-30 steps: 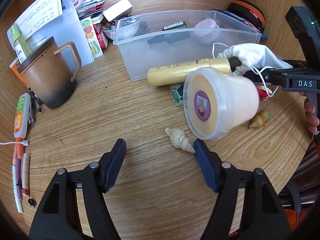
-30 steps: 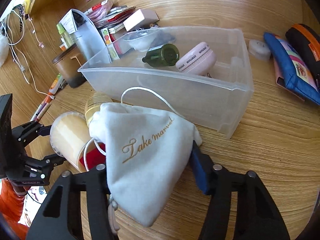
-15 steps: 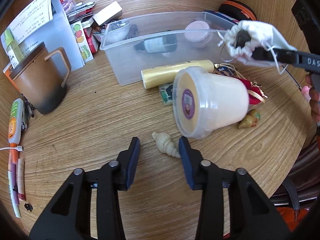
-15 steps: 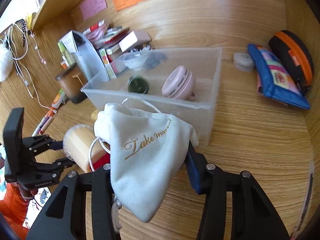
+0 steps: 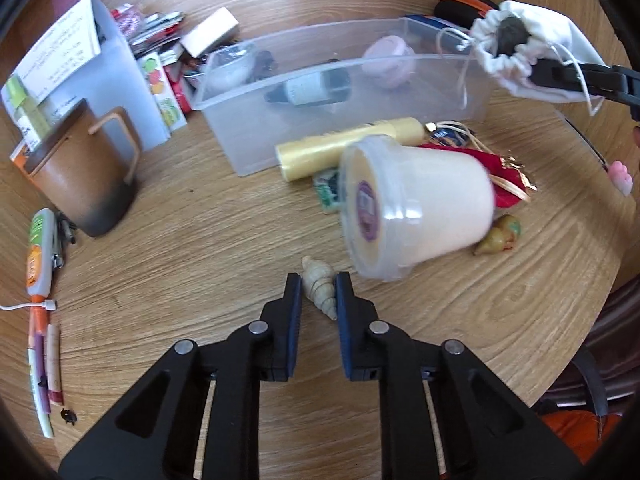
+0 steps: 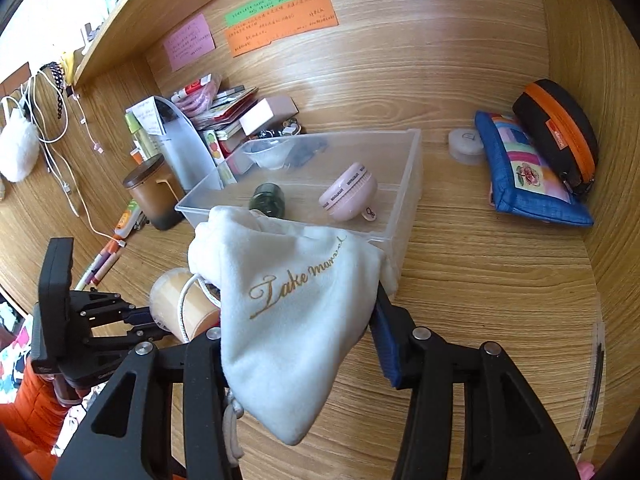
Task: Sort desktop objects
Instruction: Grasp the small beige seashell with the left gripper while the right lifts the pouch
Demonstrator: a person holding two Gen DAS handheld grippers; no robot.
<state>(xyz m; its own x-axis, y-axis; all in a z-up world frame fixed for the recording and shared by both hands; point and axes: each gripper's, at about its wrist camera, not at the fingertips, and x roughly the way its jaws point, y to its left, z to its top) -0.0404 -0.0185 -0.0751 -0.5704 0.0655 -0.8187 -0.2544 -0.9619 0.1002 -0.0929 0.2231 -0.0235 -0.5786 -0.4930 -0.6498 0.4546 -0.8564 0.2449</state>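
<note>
Your left gripper (image 5: 316,294) has its jaws pulled in narrow around the little cream spiral shell (image 5: 319,287); the blue pads sit right up against its sides, though whether they're actually pinching it is hard to call. The shell lies on the wooden surface (image 5: 200,240), long axis running roughly along the jaws, pointed tip toward the camera and slightly right, fat end away.

Your right gripper (image 6: 298,334) is clamped on the white drawstring pouch (image 6: 292,312), the one with gold script on it. It's soft and bunched, hanging down between the jaws, and its gathered mouth points away from you toward the clear plastic bin (image 6: 408,184). From the left wrist camera you see the pouch (image 5: 528,56) held up over the bin's right end, something dark showing in the opening.

Inside the bin: a dark green bottle (image 6: 267,199) on its side and a pink round brush (image 6: 349,192). Just beyond the shell, a lidded tub (image 5: 416,210) lies tipped over, lid facing you.
</note>
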